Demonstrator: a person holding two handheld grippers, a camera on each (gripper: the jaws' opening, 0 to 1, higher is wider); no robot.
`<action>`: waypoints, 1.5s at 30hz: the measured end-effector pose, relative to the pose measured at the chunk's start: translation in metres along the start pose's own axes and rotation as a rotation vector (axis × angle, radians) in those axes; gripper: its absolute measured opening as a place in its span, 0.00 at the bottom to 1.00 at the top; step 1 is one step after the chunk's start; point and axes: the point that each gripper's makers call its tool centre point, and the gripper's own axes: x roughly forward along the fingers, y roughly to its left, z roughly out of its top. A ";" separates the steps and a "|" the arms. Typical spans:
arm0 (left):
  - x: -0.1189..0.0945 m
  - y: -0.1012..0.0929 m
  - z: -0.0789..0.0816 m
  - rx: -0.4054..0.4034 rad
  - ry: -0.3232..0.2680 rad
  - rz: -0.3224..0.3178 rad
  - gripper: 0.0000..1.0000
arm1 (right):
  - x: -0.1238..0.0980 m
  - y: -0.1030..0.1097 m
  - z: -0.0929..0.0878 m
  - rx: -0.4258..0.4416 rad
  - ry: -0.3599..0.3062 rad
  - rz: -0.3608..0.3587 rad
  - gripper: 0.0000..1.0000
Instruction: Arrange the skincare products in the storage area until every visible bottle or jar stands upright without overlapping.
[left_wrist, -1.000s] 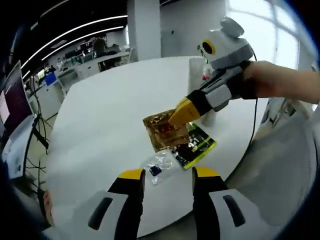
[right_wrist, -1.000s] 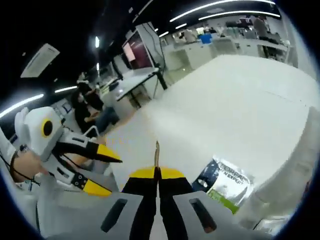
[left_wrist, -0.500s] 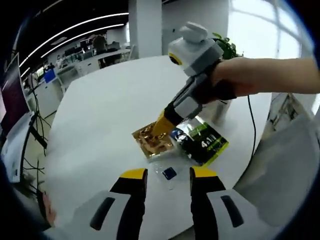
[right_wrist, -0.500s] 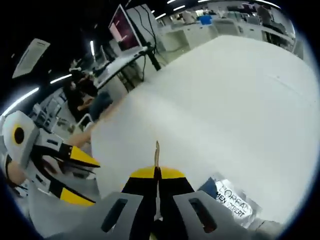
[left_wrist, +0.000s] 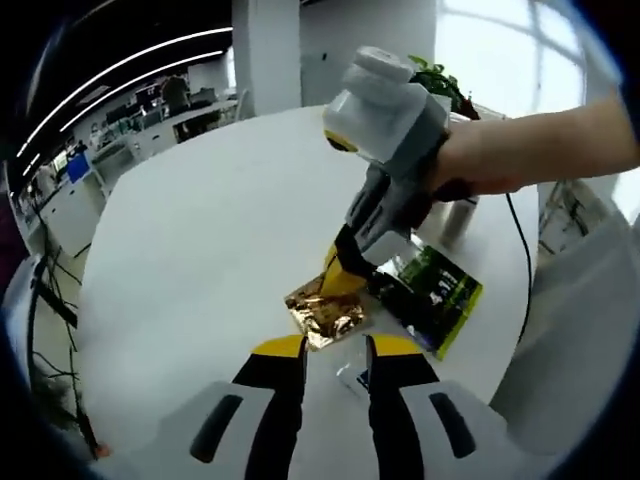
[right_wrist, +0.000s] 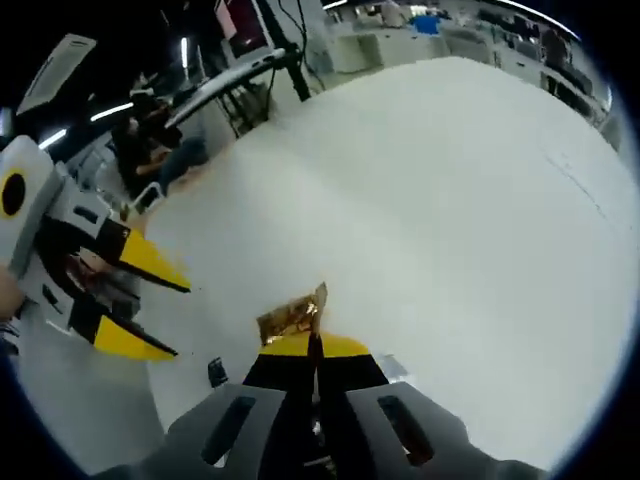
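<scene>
A: Near the bottom of the left gripper view our left gripper (left_wrist: 333, 352) stands with jaws parted, holding nothing, just before the gold sachet (left_wrist: 326, 316).

B: And our right gripper (right_wrist: 314, 345) has its jaws pressed together on an edge of that sachet at lower centre of its view. We judge we're shifting it on the white table (left_wrist: 200, 230).

A: Next, set it flat clear of the dark green sachet (left_wrist: 432, 297) at centre right.

B: The bottle (left_wrist: 458, 215) beyond is half hidden by the hand; its label we can't read
</scene>
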 end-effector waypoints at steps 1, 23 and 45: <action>0.006 0.002 0.001 0.008 0.000 -0.011 0.26 | 0.001 -0.001 0.001 -0.026 0.006 -0.001 0.01; 0.065 0.013 -0.014 0.187 0.068 -0.071 0.14 | 0.014 -0.004 0.003 -0.315 0.051 0.016 0.01; 0.067 0.010 -0.016 0.180 0.074 -0.102 0.14 | -0.004 -0.025 0.014 -0.339 -0.051 -0.196 0.12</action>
